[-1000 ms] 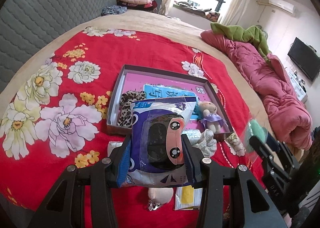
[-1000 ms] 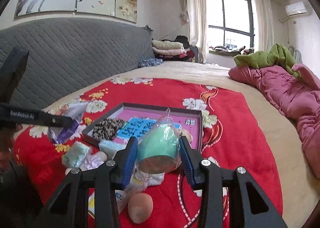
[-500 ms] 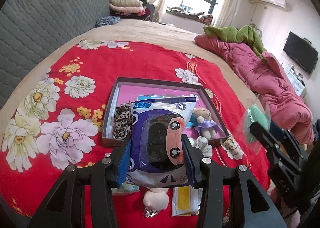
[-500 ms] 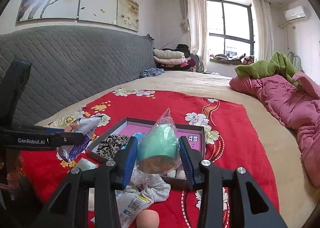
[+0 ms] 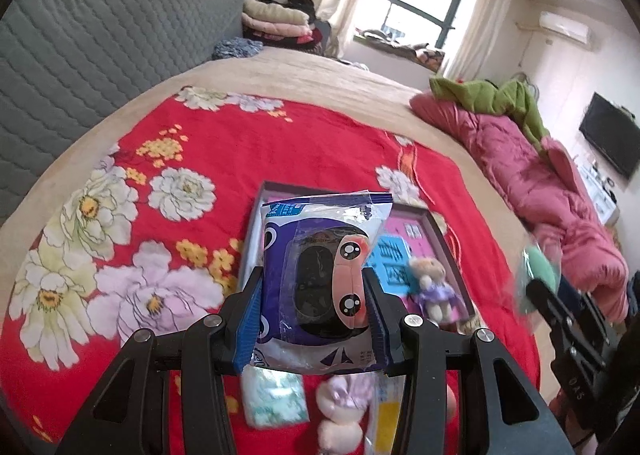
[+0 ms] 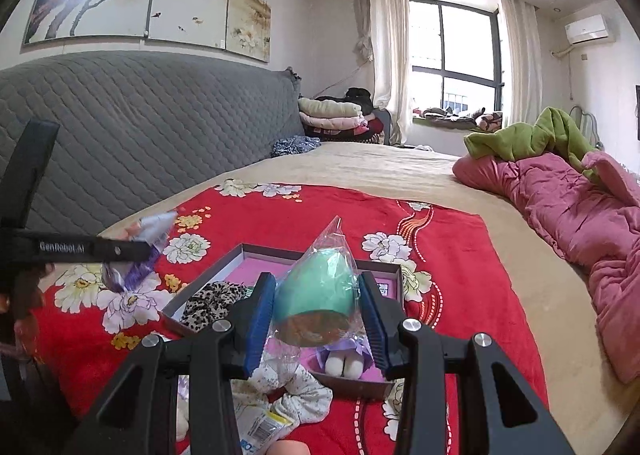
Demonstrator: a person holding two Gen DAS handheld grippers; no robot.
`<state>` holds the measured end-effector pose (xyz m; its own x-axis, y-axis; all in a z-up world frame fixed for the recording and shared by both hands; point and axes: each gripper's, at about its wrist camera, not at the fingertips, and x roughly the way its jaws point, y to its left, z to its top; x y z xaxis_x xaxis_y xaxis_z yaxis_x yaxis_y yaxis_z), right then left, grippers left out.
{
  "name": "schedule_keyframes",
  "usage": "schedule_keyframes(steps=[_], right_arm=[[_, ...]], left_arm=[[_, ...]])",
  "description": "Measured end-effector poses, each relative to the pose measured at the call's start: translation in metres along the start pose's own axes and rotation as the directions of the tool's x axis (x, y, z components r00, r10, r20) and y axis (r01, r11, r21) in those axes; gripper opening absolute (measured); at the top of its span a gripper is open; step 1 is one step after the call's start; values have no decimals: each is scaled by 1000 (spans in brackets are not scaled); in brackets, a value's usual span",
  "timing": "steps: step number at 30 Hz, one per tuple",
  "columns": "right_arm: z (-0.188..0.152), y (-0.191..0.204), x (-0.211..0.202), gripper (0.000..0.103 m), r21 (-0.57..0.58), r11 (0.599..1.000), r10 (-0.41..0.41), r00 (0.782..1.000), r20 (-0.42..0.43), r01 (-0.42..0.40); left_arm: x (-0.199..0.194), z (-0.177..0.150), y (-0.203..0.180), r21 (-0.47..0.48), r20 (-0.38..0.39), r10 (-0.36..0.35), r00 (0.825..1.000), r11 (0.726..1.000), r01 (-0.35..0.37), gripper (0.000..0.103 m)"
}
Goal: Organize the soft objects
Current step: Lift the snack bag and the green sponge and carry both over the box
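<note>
Left tool [image 5: 312,311] clamps a purple packet [image 5: 320,275]; right tool [image 6: 316,319] clamps a bagged green sponge [image 6: 316,287].

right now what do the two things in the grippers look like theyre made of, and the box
Purple packet, left gripper: glossy plastic film; glare, crinkles.
Green sponge, right gripper: matte, likely foam, in clear shiny wrap peaking above it.
Box: probably cardboard; thin stiff dull walls, pink printed floor.
</note>
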<state>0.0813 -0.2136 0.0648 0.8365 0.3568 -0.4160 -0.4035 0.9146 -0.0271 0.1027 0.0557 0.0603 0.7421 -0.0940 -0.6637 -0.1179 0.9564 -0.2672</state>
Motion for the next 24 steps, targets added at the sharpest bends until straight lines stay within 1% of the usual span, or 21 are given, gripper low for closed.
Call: schedule_keyframes(steps=[5, 8, 11, 13, 16, 20, 24], right_arm=[[6, 0, 9, 43, 11, 1000, -9, 1000, 0, 9], [9, 2, 12, 43, -3, 1000, -15, 1000, 0, 15], [10, 6, 16, 43, -12, 1000, -17, 1000, -6, 17], [11, 9, 19, 43, -24, 999, -22, 1000, -13, 22], [13, 14, 23, 43, -38, 999, -30, 999, -18, 29], [15, 19, 30, 43, -52, 998, -45, 998, -33, 43], [15, 21, 39, 43, -51, 997, -62, 997, -51, 59]], left_arm=[[8, 14, 17, -13, 9, 35, 999, 999, -35, 47], [17, 18, 27, -41, 9, 36, 999, 999, -35, 47], [28, 20, 28, -42, 10, 53, 999, 998, -52, 47], [36, 18, 28, -50, 12, 59, 998, 997, -58, 48], [53, 13, 27, -64, -5, 35, 999, 997, -35, 48], [72, 5, 23, -42, -23, 31, 999, 999, -32, 48], [86, 1, 25, -25, -37, 42, 998, 999, -43, 48]])
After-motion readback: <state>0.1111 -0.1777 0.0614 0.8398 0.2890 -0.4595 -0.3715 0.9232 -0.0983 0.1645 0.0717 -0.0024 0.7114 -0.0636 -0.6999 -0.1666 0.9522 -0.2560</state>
